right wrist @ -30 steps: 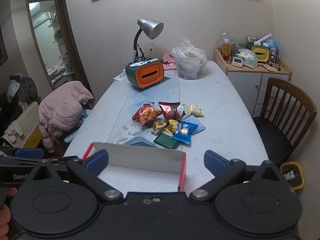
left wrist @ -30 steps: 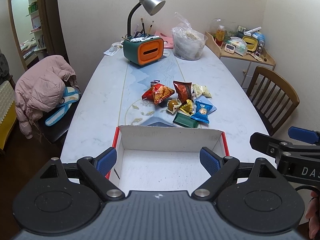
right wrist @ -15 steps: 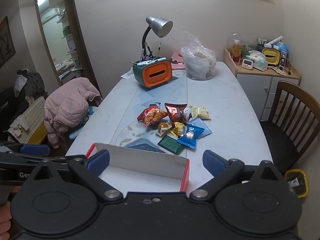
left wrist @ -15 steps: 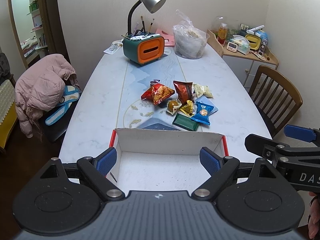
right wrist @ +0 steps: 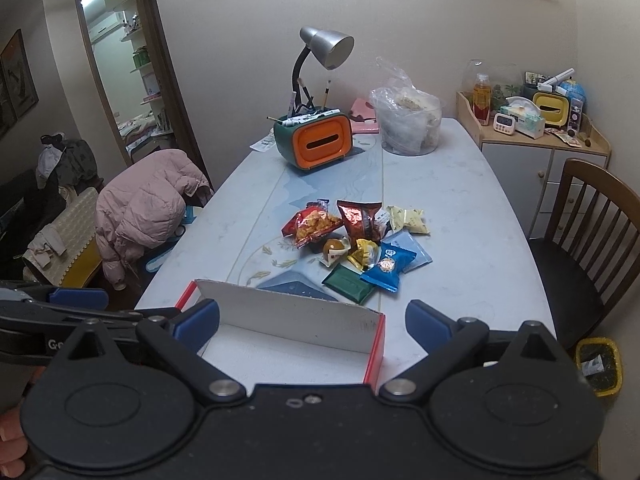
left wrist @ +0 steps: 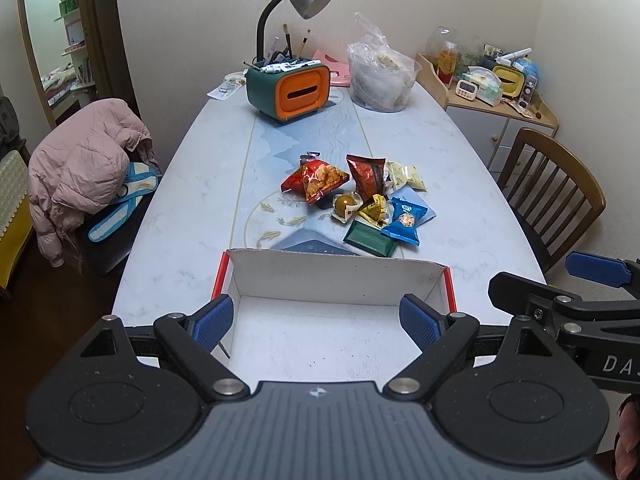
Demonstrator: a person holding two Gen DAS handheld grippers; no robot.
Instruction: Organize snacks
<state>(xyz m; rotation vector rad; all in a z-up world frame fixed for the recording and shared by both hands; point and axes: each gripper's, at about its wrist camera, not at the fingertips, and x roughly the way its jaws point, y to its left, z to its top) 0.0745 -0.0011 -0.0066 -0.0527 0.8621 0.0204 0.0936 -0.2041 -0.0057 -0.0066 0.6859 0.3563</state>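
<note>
Both grippers, left (left wrist: pixel 316 316) and right (right wrist: pixel 312 318), are being eased back, jaws open and empty. Crinkly snack-packet pile (left wrist: pixel 360 200) is lying untouched at 12 o'clock beyond the empty red-edged white cardboard box (left wrist: pixel 336 280); sorting not yet started.

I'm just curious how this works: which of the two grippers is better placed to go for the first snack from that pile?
Probably the right gripper. The snack pile lies toward the right of the table, beyond the box's right end, straight ahead of it. The left gripper hovers over the box. Both are open and empty.
</note>
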